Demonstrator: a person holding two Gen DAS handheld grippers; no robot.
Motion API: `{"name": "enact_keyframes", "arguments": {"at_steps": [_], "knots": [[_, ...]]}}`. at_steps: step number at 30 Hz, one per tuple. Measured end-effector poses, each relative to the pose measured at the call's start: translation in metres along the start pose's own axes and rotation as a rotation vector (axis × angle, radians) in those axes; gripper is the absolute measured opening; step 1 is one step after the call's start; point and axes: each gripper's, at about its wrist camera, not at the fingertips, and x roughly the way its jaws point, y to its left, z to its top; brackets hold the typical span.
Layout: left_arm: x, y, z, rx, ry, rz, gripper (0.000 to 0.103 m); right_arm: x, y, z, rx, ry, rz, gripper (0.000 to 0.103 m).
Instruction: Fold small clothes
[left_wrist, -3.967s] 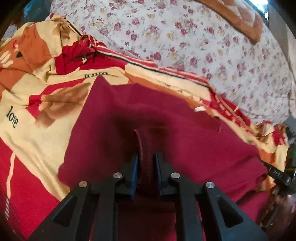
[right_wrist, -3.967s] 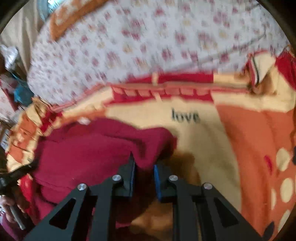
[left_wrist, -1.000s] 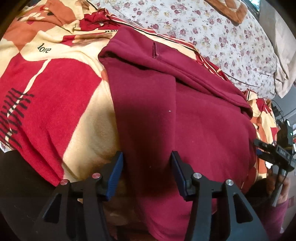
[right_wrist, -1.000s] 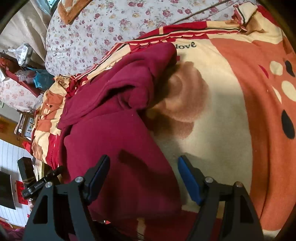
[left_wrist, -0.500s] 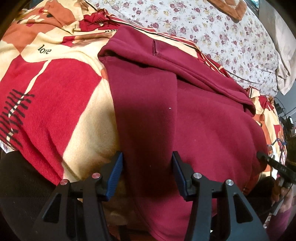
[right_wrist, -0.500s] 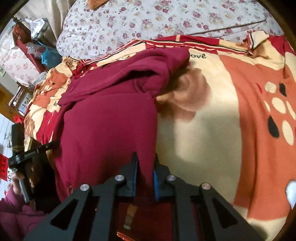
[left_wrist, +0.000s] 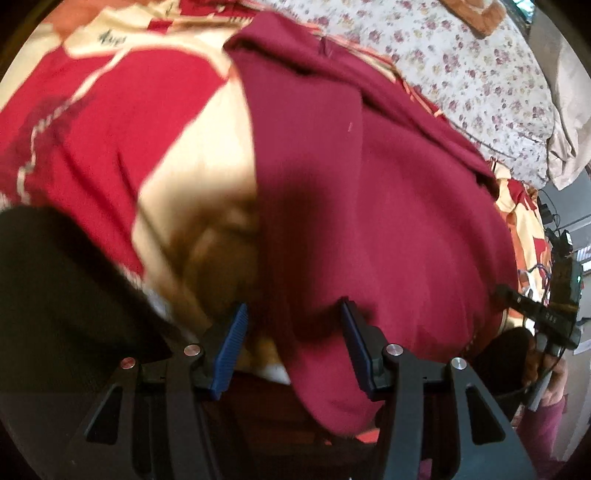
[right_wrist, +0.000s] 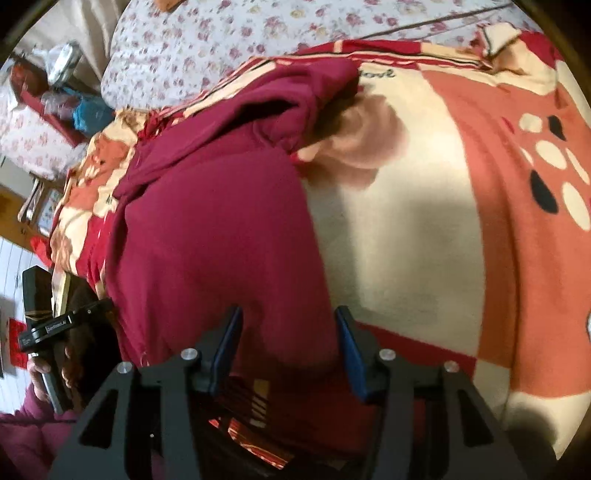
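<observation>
A maroon garment (left_wrist: 388, 206) lies spread on a red, cream and orange blanket (left_wrist: 110, 122), with a fold along its far edge. My left gripper (left_wrist: 293, 314) stands open over the garment's near left corner; cloth lies between the blue pads (left_wrist: 231, 339), which do not press it. In the right wrist view the garment (right_wrist: 214, 221) fills the left half. My right gripper (right_wrist: 288, 317) is at its near right edge with the jaws opening, cloth between them but not pinched. Each gripper shows at the edge of the other's view, held in a hand.
The blanket (right_wrist: 424, 221) covers a bed with a flowered sheet (left_wrist: 480, 74) behind it. The bed's near edge runs just under both grippers. A dark cloth (left_wrist: 55, 295) sits at the near left. A cluttered side table (right_wrist: 48, 85) stands beyond the bed's left side.
The right gripper clamped the garment's near edge half a second ago and now has its jaws apart again. The left gripper has slid closer to the near hem, still open.
</observation>
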Motion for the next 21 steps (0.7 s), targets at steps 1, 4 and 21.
{"name": "enact_keyframes", "arguments": {"at_steps": [1, 4, 21], "knots": [[0.002, 0.002, -0.003, -0.013, 0.012, -0.012, 0.030, 0.000, 0.000, 0.000, -0.003, 0.001, 0.003, 0.059], [0.012, 0.003, -0.011, -0.036, 0.070, -0.061, 0.030, 0.001, 0.002, 0.002, 0.007, -0.001, 0.021, 0.062], [0.031, -0.023, -0.026, 0.056, 0.208, -0.097, 0.000, 0.006, 0.022, 0.010, -0.087, -0.012, 0.015, 0.014]]}}
